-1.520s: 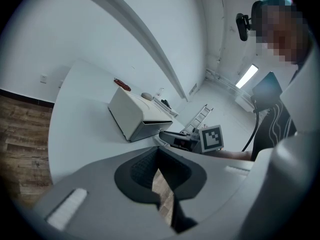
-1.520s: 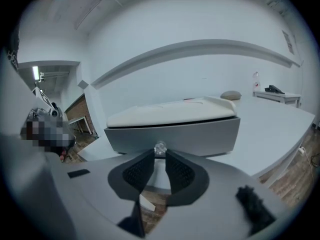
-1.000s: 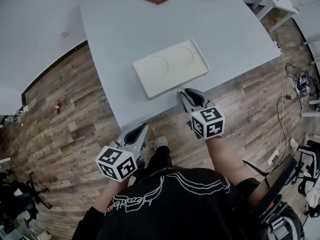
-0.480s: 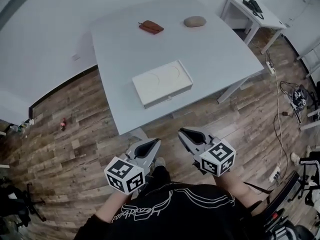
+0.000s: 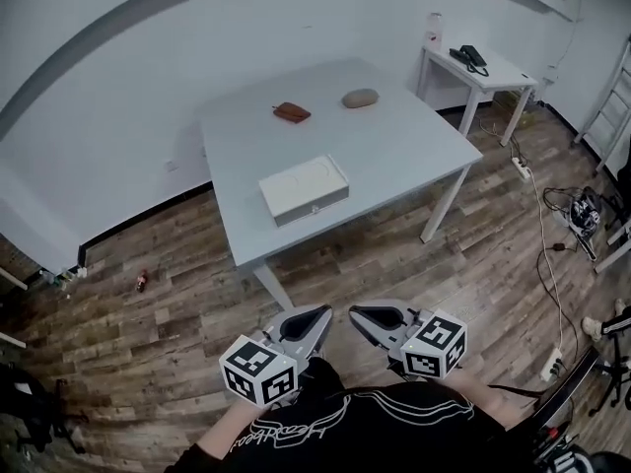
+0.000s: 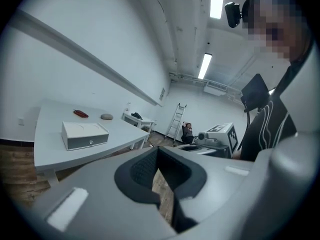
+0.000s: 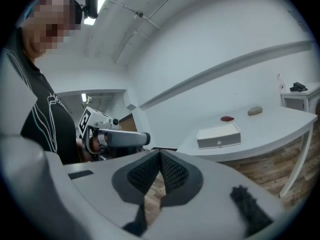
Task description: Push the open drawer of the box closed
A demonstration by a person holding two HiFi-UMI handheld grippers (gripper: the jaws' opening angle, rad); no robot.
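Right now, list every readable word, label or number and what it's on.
No readable text anywhere.
Left gripper, right gripper: square marker patterns only, no letters.
Box: a small round mark on its front, too small to read.
Shirt: white print, too distorted to read.

right gripper [image 5: 357, 313] off box [image 5: 304, 189] front — pulled back to chest beside left gripper [image 5: 323, 313]; person stepped back, table [image 5: 414, 136] now well apart — more room in view.

Box [image 5: 304, 187]: flat, white, lying near the near edge of the grey table [image 5: 394, 136].
Drawer [image 5: 314, 208]: shut flush, facing near.
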